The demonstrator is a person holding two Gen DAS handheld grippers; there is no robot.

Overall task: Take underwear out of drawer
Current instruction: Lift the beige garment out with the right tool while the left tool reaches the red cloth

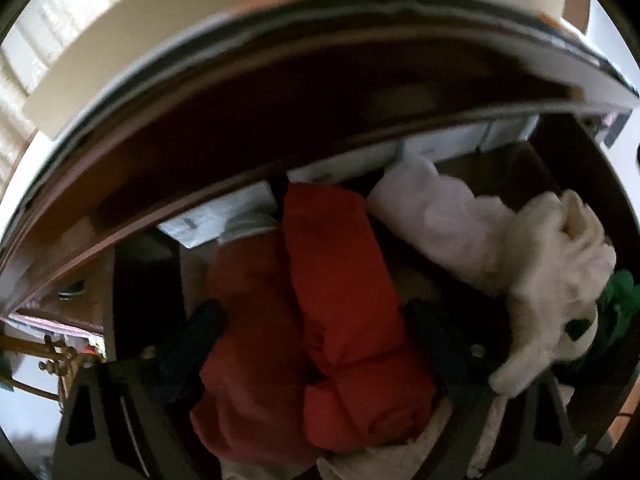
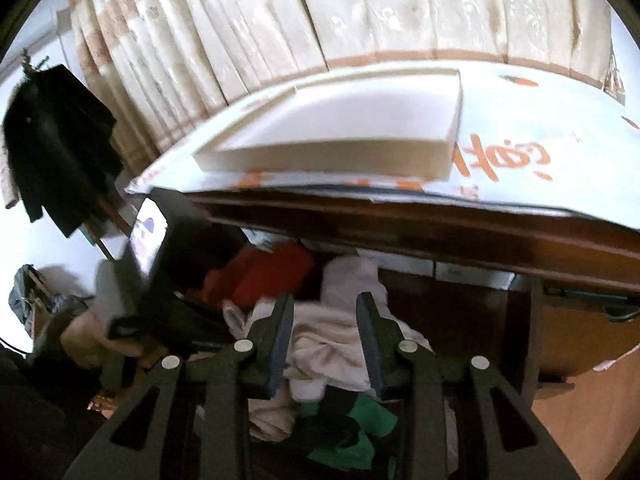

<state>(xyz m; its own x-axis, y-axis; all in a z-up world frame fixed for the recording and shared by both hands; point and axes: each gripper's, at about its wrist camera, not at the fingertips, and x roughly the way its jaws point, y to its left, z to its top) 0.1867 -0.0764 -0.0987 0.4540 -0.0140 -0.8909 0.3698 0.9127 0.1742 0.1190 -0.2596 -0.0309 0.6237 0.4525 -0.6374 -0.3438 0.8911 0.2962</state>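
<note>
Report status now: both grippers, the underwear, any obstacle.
Left gripper open over red garment. Right gripper shut on cream garment. Both pieces in drawer. Nothing blocking.

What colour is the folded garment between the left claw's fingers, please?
Red folded garment, clearest in the left wrist view.

Right gripper (image 2: 325, 334) low in the middle, jaws narrowed onto a bunched cream garment (image 2: 324, 344), pads pressing its folds. Below, nearer, a green cloth (image 2: 360, 432). Farther left, red clothing (image 2: 268, 272) inside the open wooden drawer (image 2: 448, 300); a white garment (image 2: 352, 276) just right of it. Above, a dresser top covered by printed paper (image 2: 520, 152), bearing a flat white box (image 2: 340, 136). Curtains (image 2: 320, 12) behind; dark clothes (image 2: 60, 140) hanging far left.
</note>
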